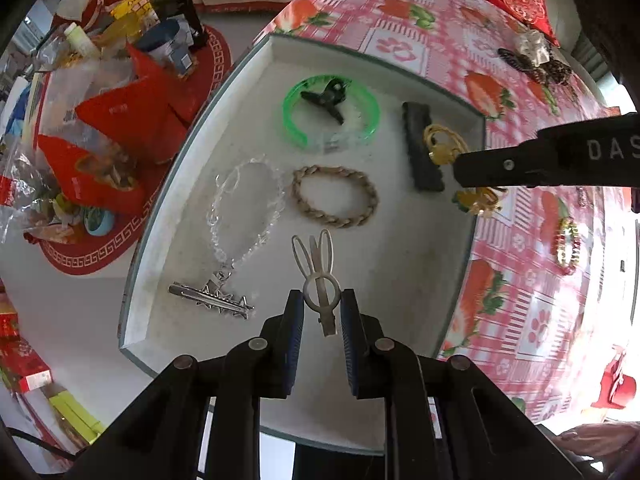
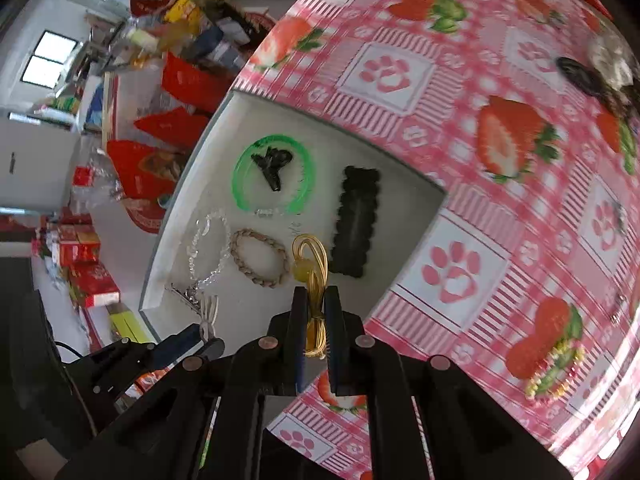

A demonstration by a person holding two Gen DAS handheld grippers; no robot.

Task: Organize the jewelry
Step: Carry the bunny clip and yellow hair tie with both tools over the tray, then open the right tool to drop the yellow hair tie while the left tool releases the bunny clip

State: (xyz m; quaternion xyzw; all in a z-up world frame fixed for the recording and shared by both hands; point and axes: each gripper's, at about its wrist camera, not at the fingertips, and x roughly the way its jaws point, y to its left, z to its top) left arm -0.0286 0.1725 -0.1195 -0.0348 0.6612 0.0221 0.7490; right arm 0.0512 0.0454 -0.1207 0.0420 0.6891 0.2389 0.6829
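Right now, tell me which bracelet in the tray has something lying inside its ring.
The green bracelet: a black claw clip lies inside it. The braided bracelet and clear beaded bracelet ring nothing.

Jewelry and hair clips in a white tray

A white tray (image 1: 400, 288) holds a green bangle (image 1: 332, 109) with a small black clip (image 1: 327, 98) inside it, a long black clip (image 1: 422, 148), a braided tan ring (image 1: 335, 196), a clear bead bracelet (image 1: 244, 208) and a silver clip (image 1: 212, 300). A pale bunny-ear clip (image 1: 320, 280) and a gold clip (image 2: 312, 280) hang above it.
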